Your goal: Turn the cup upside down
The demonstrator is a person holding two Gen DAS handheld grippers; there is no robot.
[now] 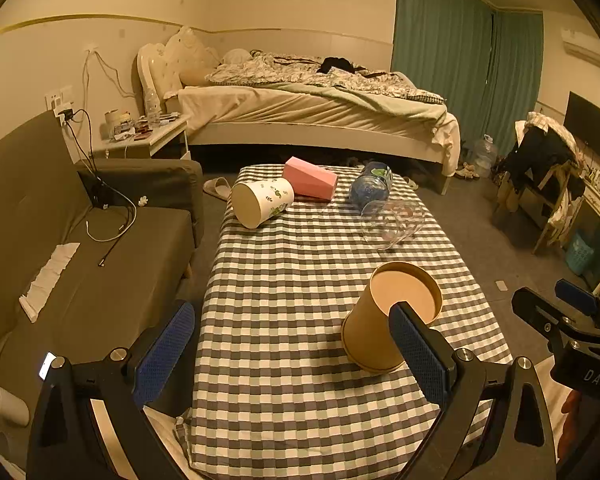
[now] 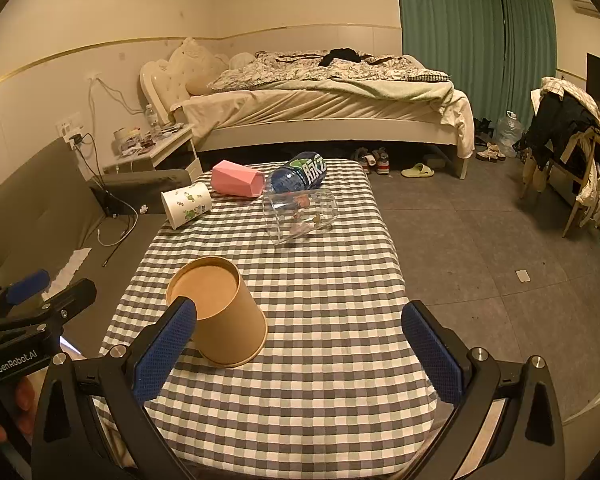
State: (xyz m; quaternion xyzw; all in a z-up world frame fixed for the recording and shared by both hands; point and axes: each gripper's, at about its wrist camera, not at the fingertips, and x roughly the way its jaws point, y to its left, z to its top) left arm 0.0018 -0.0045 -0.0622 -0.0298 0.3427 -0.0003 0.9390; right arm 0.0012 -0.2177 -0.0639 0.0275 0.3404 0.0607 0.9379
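Note:
A brown paper cup [image 1: 384, 320] stands upside down, rim on the checked tablecloth [image 1: 292, 280], base up; it also shows in the right wrist view [image 2: 224, 312]. My left gripper [image 1: 292, 348] is open and empty, and the cup lies just behind its right finger. My right gripper [image 2: 300, 344] is open and empty, with the cup just behind its left finger. A white leaf-print cup [image 1: 262, 202], a pink cup [image 1: 310, 178] and a clear glass cup [image 1: 394, 224] lie on their sides at the table's far end.
A blue water bottle [image 1: 372, 186] lies beside the clear cup. A dark sofa [image 1: 60, 240] with cables stands left of the table. A bed [image 1: 312, 108] is behind, and a chair with clothes [image 1: 548, 176] is at the right.

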